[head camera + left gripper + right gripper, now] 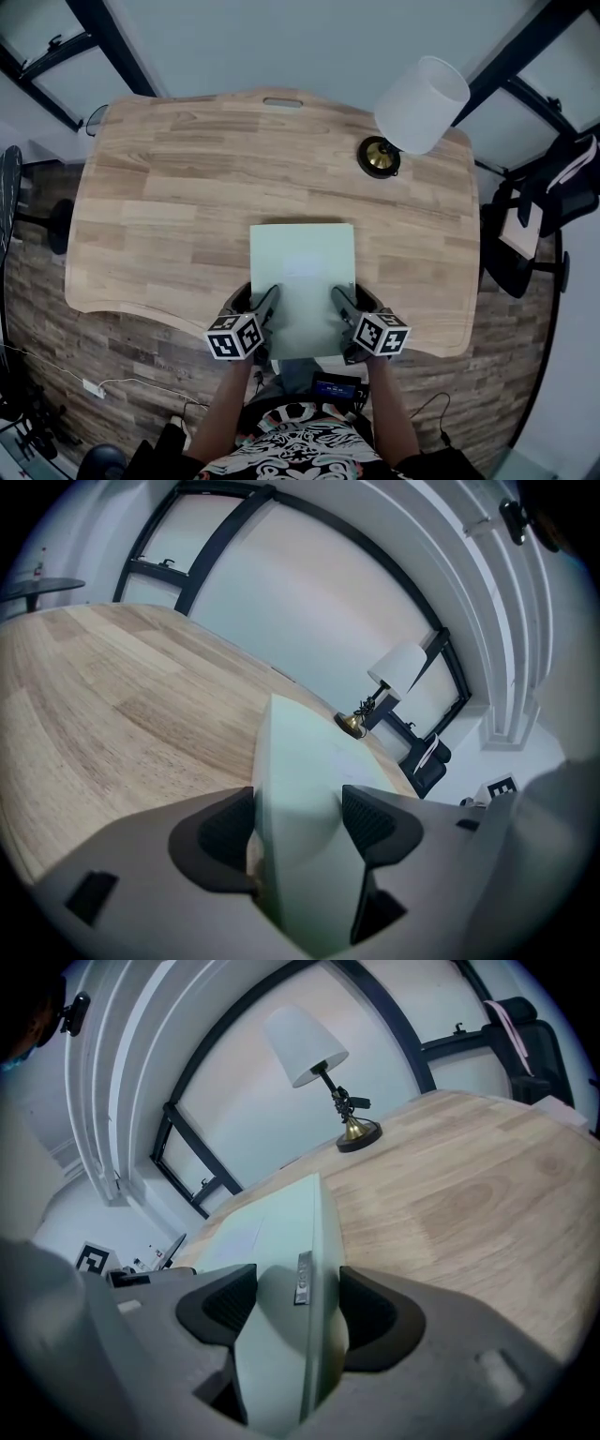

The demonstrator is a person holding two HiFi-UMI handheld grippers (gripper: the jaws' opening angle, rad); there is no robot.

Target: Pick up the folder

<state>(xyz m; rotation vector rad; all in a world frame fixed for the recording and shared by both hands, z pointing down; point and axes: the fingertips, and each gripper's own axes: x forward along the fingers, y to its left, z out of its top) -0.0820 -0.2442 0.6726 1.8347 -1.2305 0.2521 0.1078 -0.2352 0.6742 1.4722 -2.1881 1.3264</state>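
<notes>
A pale green folder (302, 272) lies flat on the wooden desk (159, 206), and its near end juts out past the desk's front edge. My left gripper (266, 300) sits at the folder's near left edge and my right gripper (343, 300) at its near right edge. In the left gripper view the folder (300, 780) stands between the dark pads of the left gripper (295, 822), with a thin slit beside one pad. In the right gripper view the folder (291, 1241) fills most of the gap of the right gripper (298, 1302), whose jaws stand wide.
A lamp with a white shade (420, 101) and a brass base (379, 157) stands at the desk's far right. A dark office chair (539, 216) is off the right side. Black window frames run behind the desk, and cables lie on the wood floor at lower left.
</notes>
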